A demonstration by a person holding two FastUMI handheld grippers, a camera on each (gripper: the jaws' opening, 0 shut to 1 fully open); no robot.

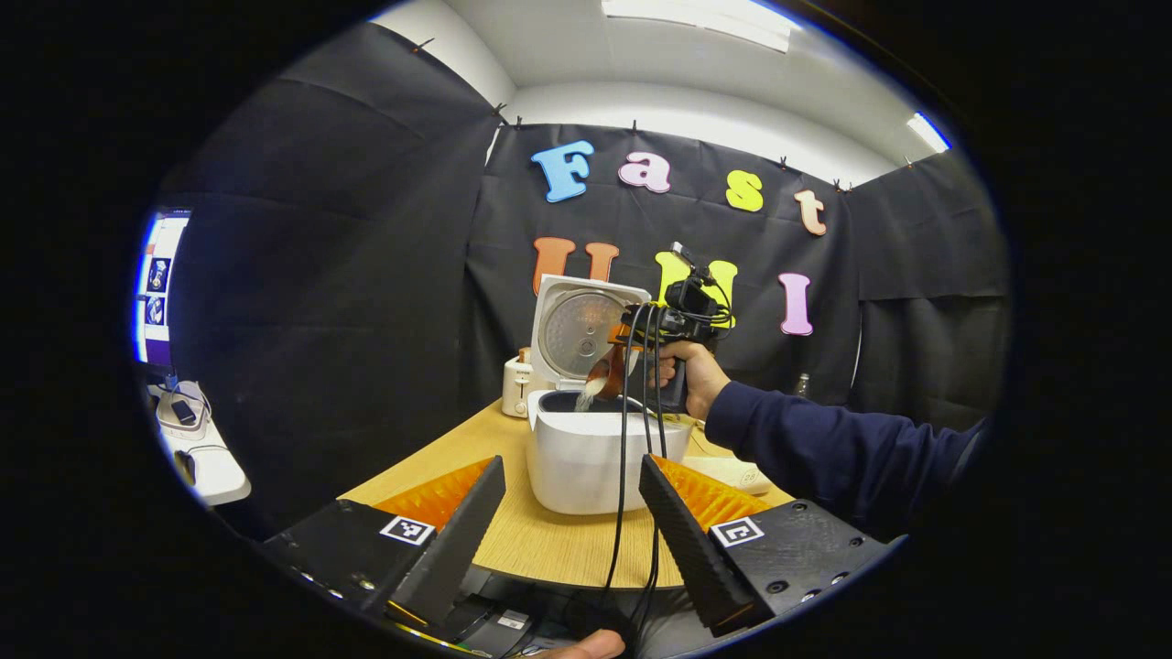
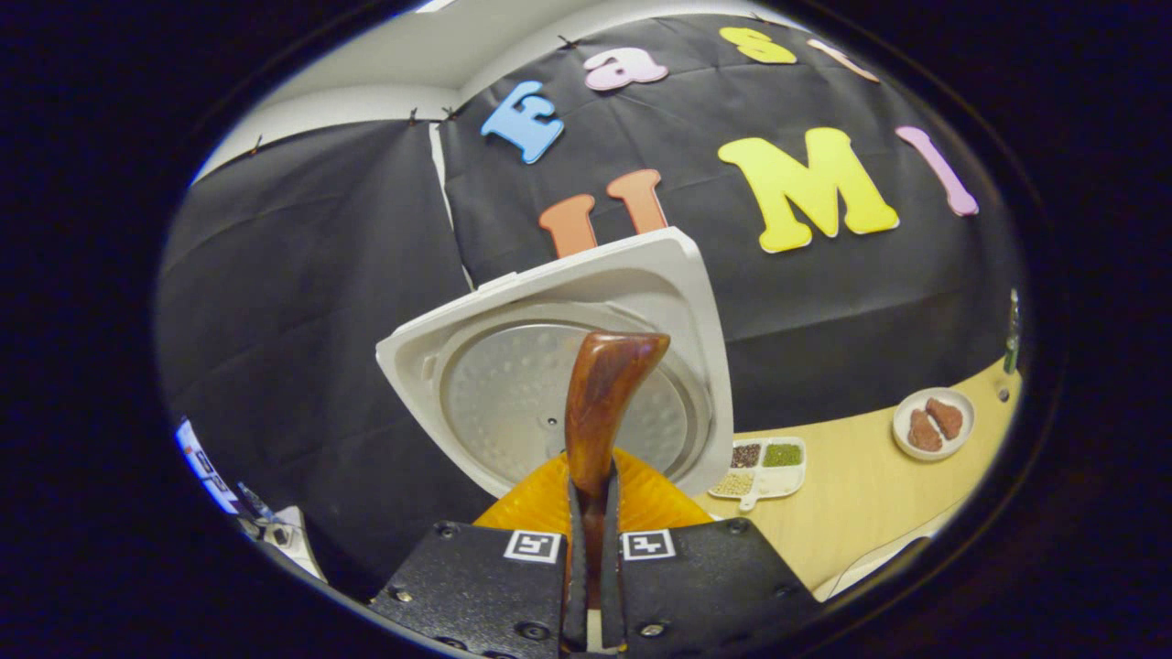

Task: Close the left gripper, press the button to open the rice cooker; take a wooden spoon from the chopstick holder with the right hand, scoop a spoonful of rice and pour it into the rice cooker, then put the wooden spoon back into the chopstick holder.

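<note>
Glossy brown wooden spoon (image 2: 600, 403), at frame centre in the right gripper view, was clamped between the right gripper's (image 2: 593, 549) fingers before the raised lid (image 2: 668, 302). In the left gripper view, rice (image 1: 586, 395) spilled from it into the white, open rice cooker (image 1: 595, 458) on the table (image 1: 540, 540), centre frame. The left gripper (image 1: 572, 531), lower centre, had fingers apart.

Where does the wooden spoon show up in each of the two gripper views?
Left gripper view: wooden spoon at centre, tipped over the open rice cooker, rice spilling off.
Right gripper view: wooden spoon low at centre, clamped in the right tool.
Shared landmark: the raised lid.
</note>
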